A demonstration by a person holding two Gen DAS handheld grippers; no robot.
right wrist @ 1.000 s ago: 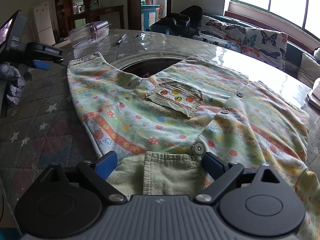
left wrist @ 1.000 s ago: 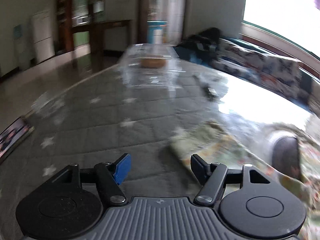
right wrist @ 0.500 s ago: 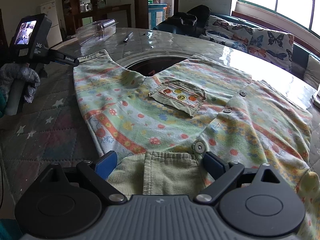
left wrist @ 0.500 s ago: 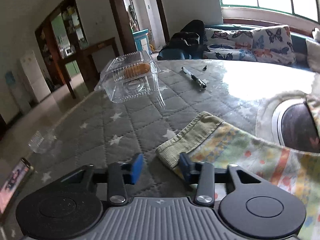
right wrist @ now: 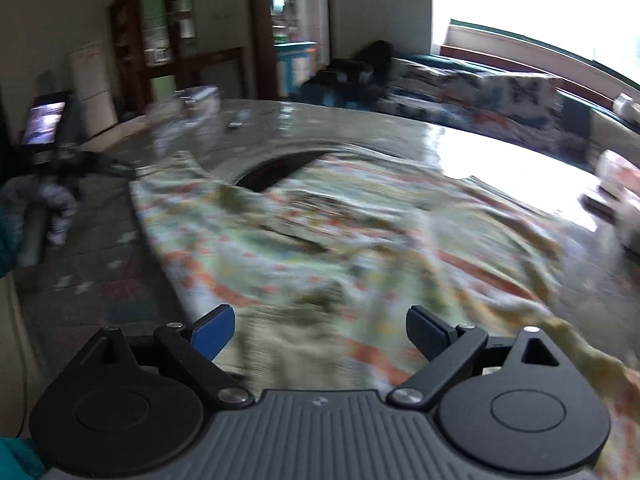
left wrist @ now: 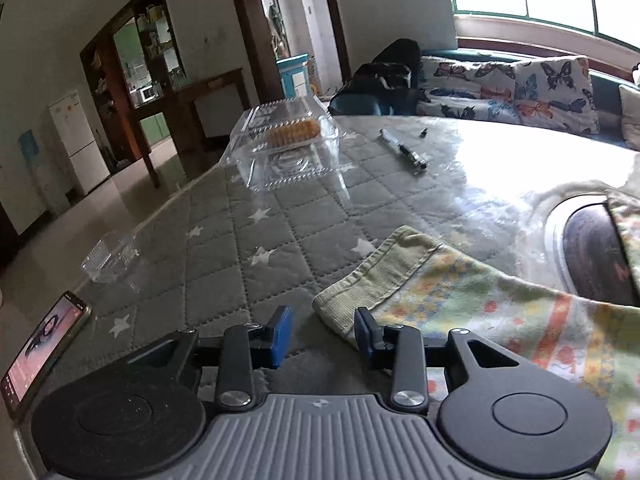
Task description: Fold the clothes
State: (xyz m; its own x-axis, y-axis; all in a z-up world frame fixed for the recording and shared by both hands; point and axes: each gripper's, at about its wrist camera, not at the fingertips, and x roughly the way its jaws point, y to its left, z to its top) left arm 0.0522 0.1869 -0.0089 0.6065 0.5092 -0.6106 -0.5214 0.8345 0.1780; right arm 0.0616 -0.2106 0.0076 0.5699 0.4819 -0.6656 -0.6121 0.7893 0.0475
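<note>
Two claws over one flowered shirt, neither one gripping yet.

My left claw (left wrist: 320, 334) stands part open, bare between its pads, the ribbed sleeve cuff (left wrist: 372, 280) just right of the gap; closing here could miss it or bunch the quilted star cloth (left wrist: 240, 240). The soft, wrinkled shirt (right wrist: 320, 240) lies spread at centre; my right claw (right wrist: 320, 332), wide over the hem, is closing slightly on nothing, and its blur could snag a fold.

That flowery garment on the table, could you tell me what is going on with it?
A person holding two grippers is starting to fold a pastel floral child's garment spread on the grey star-quilted table cover. The left gripper sits at its green ribbed cuff, partly closed, not yet pinching. The right gripper hangs wide open above the garment, its view blurred.
</note>
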